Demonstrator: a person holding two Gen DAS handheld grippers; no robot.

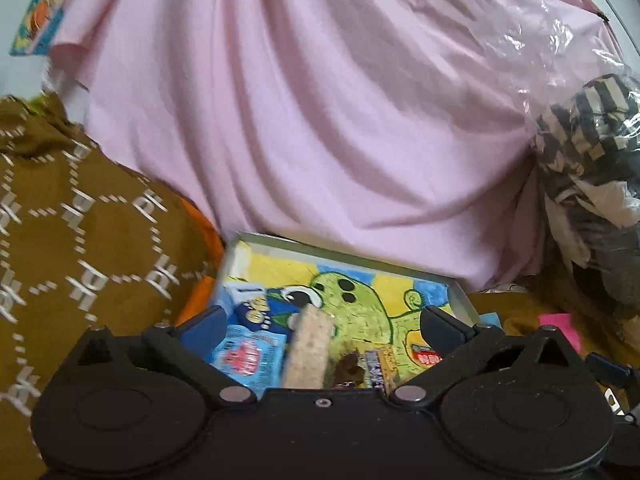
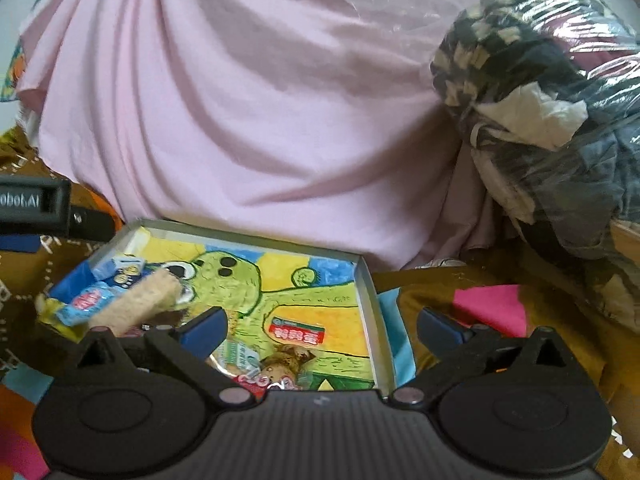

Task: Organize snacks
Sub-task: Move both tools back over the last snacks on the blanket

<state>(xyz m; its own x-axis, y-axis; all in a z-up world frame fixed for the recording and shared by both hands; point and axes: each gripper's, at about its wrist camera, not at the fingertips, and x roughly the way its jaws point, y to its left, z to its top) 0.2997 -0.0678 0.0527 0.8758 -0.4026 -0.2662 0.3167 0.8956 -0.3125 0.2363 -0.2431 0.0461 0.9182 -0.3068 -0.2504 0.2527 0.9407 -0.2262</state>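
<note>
Both my left gripper [image 1: 320,322] and right gripper [image 2: 322,326] fingers released, empty; snack packets [image 2: 86,300] sit in tray [image 2: 366,280] at 9 o'clock, light, crinkly, slippery, so I'd pinch across the flat middle.

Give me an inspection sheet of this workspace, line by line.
Surface: brown patterned cloth.
Job's things: shallow tray with a cartoon-printed floor; blue packets, a beige bar, a red-green packet and more snacks inside.
Clutter: pink paper beside the tray.
Grippers: left hand-held gripper open, nothing held; right hand-held gripper open, nothing held.
Cables: nothing seen.
Surroundings: pink fabric behind; clear bag of clothes at the right.
</note>
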